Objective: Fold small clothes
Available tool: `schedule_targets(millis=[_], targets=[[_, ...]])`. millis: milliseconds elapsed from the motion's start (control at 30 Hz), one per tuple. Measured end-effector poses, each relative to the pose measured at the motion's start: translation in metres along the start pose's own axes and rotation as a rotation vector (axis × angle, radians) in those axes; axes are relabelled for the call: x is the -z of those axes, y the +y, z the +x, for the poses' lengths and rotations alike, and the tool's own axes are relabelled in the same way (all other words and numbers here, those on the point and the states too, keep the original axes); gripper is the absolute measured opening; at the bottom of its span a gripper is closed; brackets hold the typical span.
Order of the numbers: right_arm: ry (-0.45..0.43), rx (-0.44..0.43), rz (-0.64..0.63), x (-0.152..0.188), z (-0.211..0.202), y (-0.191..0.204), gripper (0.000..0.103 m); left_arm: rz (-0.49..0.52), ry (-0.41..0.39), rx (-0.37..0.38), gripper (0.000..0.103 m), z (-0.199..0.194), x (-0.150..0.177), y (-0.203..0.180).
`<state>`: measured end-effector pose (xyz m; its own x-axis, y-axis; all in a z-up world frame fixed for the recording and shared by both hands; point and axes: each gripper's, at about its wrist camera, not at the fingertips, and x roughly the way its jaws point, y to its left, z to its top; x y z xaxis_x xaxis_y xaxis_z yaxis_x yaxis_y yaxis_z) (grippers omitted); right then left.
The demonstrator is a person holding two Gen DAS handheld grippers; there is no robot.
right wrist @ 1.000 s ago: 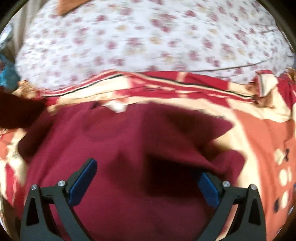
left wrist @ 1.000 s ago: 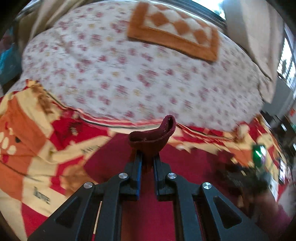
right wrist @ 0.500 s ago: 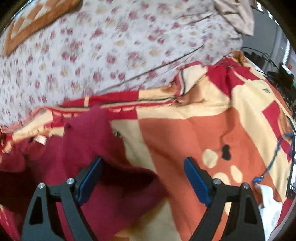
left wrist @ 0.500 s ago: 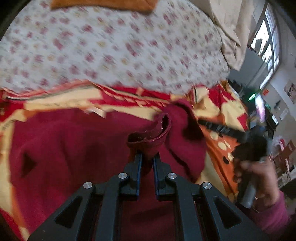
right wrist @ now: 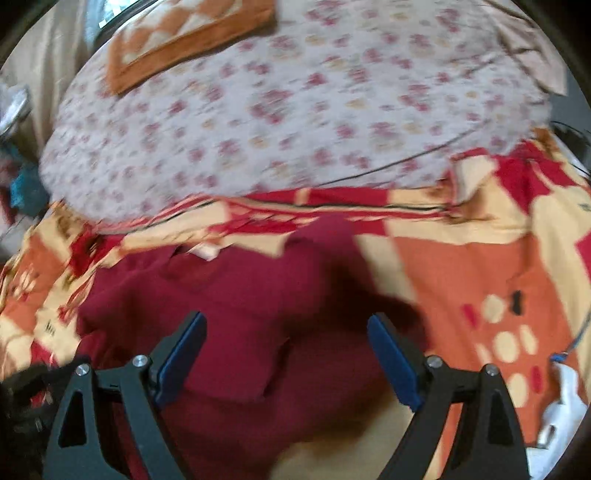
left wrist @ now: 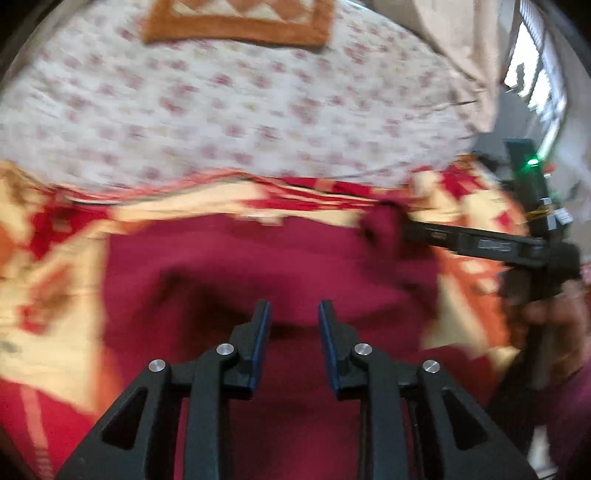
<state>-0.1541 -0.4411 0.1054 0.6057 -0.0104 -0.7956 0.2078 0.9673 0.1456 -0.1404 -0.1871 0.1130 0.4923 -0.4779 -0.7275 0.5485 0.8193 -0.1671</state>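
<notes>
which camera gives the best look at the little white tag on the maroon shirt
The right wrist view: the tag sits at the collar of the maroon shirt, fairly distinct against the blanket. The left wrist view shows it only as a pale, motion-blurred smear.

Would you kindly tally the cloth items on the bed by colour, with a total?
Maroon garment: 1
Red, orange and cream blanket: 1
White floral sheet: 1
Orange and cream diamond-pattern cloth: 1
Total: 4

Home bedroom: bed under floral sheet (right wrist: 295,110), patterned blanket (right wrist: 480,258), window (left wrist: 543,85) beside.
</notes>
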Motion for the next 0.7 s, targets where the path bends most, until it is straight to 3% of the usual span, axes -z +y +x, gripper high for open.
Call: schedule_targets(millis=[100, 167, 233, 367, 467, 700], targets=[[0.041, 0.014, -0.050, 0.006, 0.019, 0.018, 0.091, -0.004, 0.001, -0.190, 0.005, -0.001, 0.008, 0.038], [0.084, 0.034, -0.053, 0.011, 0.034, 0.024, 0.091, -0.045, 0.009, -0.279, 0.005, 0.006, 0.012, 0.064], [0.125, 0.014, -0.032, 0.019, 0.043, 0.025, 0.086, -0.099, 0.033, -0.316, 0.005, 0.015, 0.017, 0.088], [0.152, -0.004, 0.011, 0.036, 0.041, 0.019, 0.085, -0.196, 0.069, -0.352, 0.005, 0.033, 0.027, 0.120], [0.140, -0.015, 0.024, 0.045, 0.031, 0.014, 0.085, -0.259, 0.089, -0.321, 0.005, 0.043, 0.036, 0.133], [0.141, -0.012, 0.053, 0.039, 0.054, 0.012, 0.086, -0.299, 0.083, -0.307, 0.005, 0.047, 0.038, 0.135]])
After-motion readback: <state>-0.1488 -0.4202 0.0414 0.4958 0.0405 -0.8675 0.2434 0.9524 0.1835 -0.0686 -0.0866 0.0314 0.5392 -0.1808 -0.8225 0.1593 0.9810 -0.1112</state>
